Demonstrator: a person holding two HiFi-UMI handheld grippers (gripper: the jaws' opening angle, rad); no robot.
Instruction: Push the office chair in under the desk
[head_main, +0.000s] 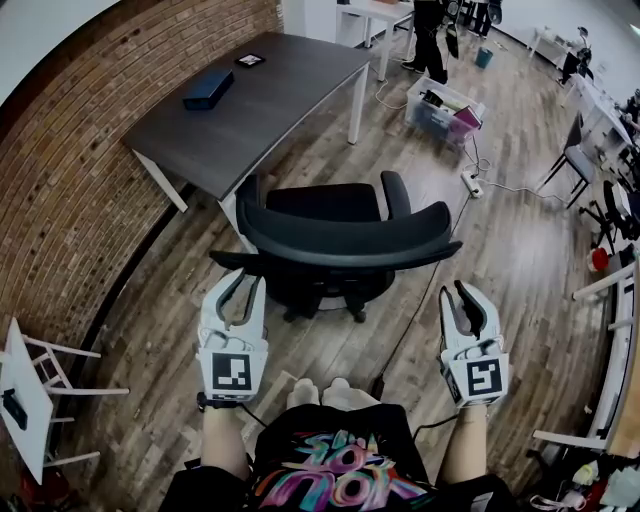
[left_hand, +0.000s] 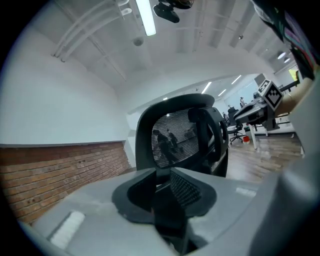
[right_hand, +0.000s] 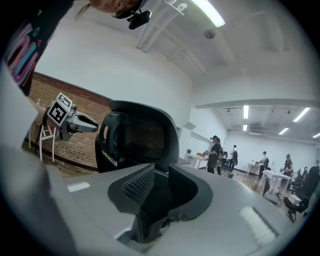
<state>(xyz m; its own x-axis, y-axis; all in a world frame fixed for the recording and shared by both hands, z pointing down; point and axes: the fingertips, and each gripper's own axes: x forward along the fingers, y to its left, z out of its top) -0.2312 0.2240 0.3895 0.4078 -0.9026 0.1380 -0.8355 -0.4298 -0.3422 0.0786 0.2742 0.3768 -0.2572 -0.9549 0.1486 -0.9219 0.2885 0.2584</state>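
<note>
A black office chair (head_main: 345, 240) stands on the wood floor with its curved backrest toward me and its seat facing the dark grey desk (head_main: 260, 95); it sits out from the desk. My left gripper (head_main: 243, 282) hovers just behind the chair's left armrest, its jaws slightly apart with nothing between them. My right gripper (head_main: 462, 296) is off the backrest's right end, also narrowly open and empty. In the left gripper view the mesh backrest (left_hand: 172, 140) fills the space ahead of the jaws (left_hand: 162, 182). The right gripper view shows the backrest (right_hand: 142, 137) ahead and left of its jaws (right_hand: 161, 180).
A blue box (head_main: 208, 88) and a small black device (head_main: 250, 60) lie on the desk. The brick wall (head_main: 60, 200) runs along the left, with a white chair (head_main: 40, 385) beside it. A clear storage bin (head_main: 443, 108) and a power strip (head_main: 470, 182) with cable lie right of the desk.
</note>
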